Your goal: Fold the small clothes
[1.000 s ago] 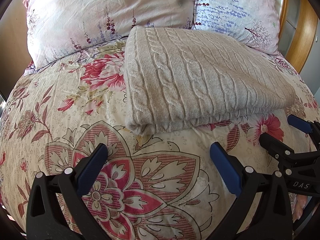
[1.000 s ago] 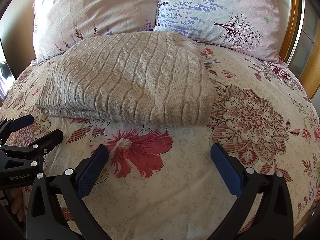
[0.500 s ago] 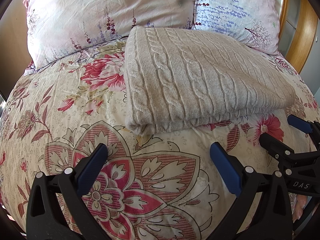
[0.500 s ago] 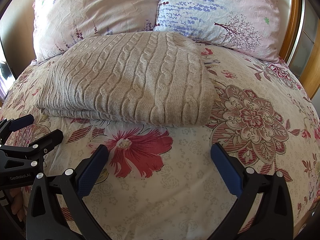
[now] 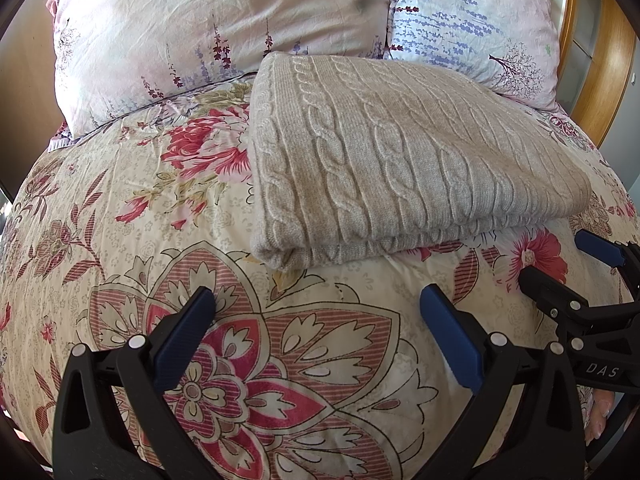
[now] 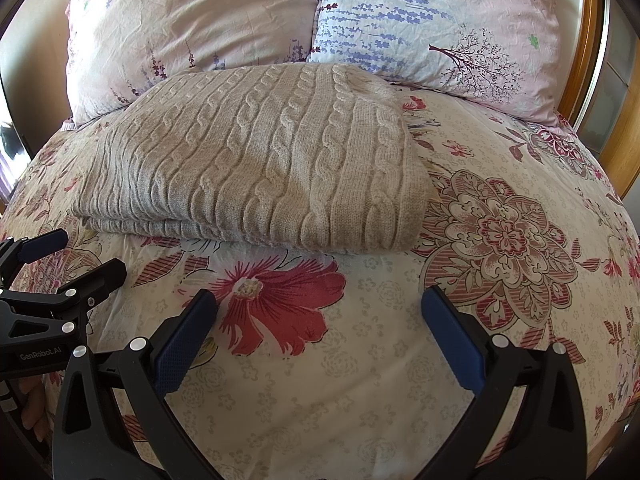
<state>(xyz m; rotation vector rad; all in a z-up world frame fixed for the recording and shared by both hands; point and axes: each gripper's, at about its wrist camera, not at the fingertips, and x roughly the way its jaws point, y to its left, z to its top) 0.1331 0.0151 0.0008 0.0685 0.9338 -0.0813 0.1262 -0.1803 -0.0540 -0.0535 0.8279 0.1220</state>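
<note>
Both jaws stand wide apart and hold nothing; the left gripper [image 5: 316,320] and right gripper [image 6: 318,320] hover over the bed [image 6: 360,360], just short of the folded knit sweater [image 5: 400,160]; it looks soft, thick and limp, best pinched at its near corners; its long axis runs across the bed, layered edge toward the grippers.

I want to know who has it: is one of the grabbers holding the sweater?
No, both the left gripper and right gripper are open over the bedspread, short of the folded sweater.
</note>
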